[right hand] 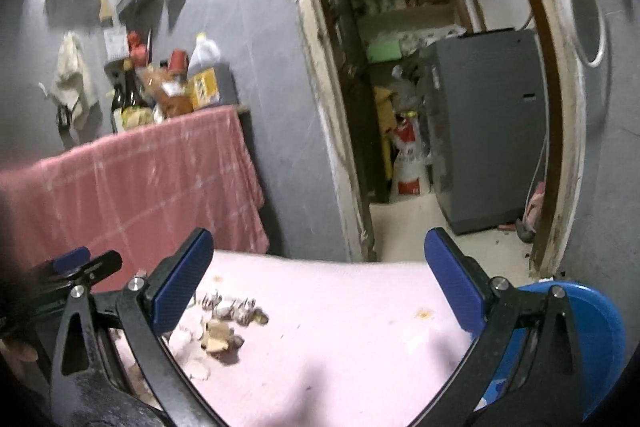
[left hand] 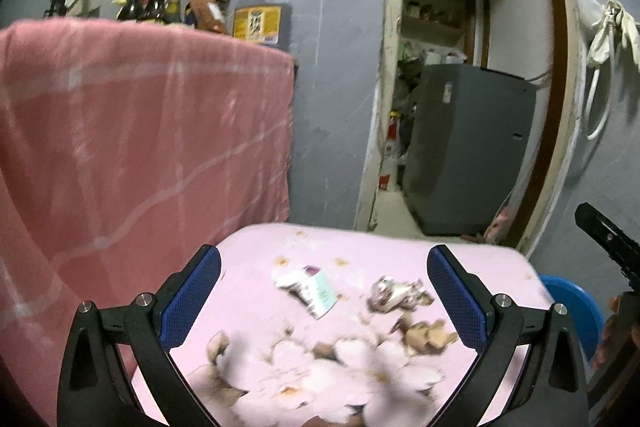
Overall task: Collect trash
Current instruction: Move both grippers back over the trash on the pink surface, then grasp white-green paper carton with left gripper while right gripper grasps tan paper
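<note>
Tabletop [left hand: 480, 259], pink cloth: white wrapper [left hand: 310, 287], crumpled wrapper [left hand: 396, 293], brown scraps [left hand: 424, 333]. Left claw [left hand: 324, 291] and right claw [right hand: 318, 285]: both spread wide, empty, above the litter. Blue bin [right hand: 592, 323] at right edge. Step, judged: approach. Next: lower, pinch 1 piece.

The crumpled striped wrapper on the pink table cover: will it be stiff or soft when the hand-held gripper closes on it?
The crumpled striped wrapper probably is soft: its folds look thin and irregular, so it should crush between the pads. It likely is very light, and may slide on the pink table cover if pushed. It should not roll, being flat and ragged.
</note>
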A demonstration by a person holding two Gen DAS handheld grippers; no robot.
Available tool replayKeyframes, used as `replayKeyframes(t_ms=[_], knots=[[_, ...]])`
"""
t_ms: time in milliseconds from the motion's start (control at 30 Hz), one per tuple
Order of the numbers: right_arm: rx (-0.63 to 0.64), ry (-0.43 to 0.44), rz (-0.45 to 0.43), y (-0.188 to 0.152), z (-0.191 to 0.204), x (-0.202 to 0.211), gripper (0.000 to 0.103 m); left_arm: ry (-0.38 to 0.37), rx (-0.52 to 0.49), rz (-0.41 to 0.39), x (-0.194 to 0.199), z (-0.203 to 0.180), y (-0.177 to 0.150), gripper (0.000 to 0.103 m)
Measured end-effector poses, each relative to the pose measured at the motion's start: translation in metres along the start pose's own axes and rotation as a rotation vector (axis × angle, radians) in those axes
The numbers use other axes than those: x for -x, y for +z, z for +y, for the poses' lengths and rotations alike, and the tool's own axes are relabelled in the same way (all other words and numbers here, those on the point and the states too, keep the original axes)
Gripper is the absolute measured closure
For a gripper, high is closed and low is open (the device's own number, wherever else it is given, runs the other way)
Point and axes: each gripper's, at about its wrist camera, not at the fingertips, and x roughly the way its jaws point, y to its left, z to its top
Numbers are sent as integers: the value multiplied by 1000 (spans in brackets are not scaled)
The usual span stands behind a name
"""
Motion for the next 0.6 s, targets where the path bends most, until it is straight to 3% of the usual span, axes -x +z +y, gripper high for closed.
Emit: replayKeyframes(t_ms=[267, 367, 600], knots=[[67, 53, 218, -23, 26, -35, 4, 43, -6, 112, -17, 14, -17, 2], [95, 99, 306, -34, 37, -50, 20, 53, -7, 154, -25, 18, -21, 2], [161, 168, 452, -56, 63, -79, 34, 50, 7, 246, -46, 30, -28, 2]])
